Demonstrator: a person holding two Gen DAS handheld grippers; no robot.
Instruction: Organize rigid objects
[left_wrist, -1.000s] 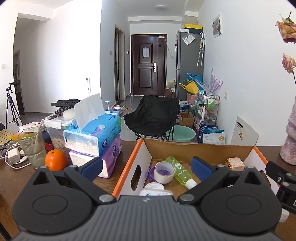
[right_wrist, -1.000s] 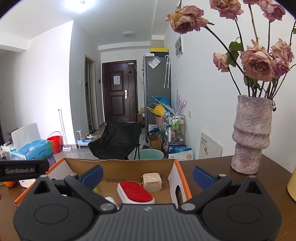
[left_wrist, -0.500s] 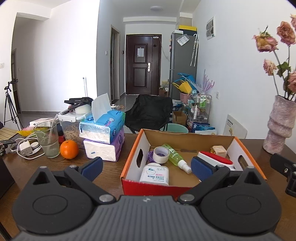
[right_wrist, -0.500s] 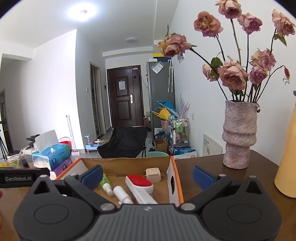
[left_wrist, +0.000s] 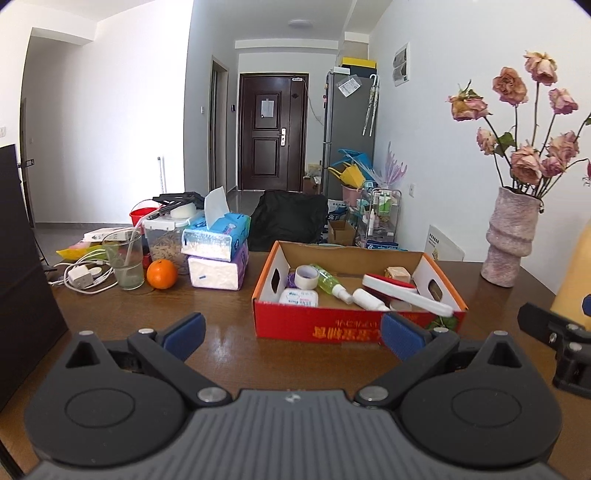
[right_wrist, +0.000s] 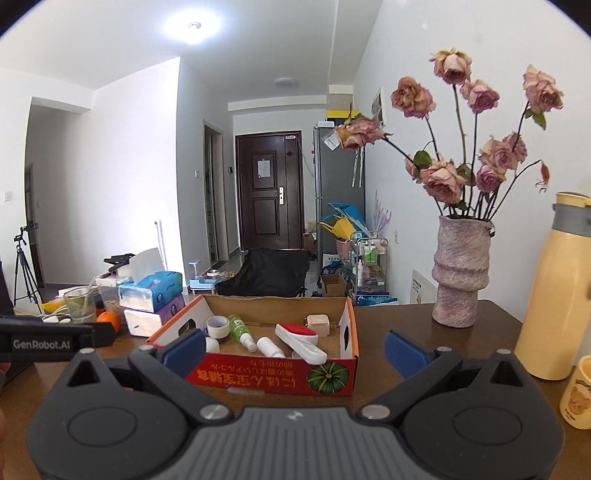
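Both tongs have withdrawn from the red-fronted open cardboard box (left_wrist: 343, 326) on the brown wooden worktop (left_wrist: 221, 343); left tongs (left_wrist: 291, 332) and right tongs (right_wrist: 293, 349) spread wide, empty.

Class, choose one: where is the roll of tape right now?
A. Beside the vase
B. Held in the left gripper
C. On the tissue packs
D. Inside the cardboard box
D: the roll of tape lies in the cardboard box's far left corner, next to the green bottle.
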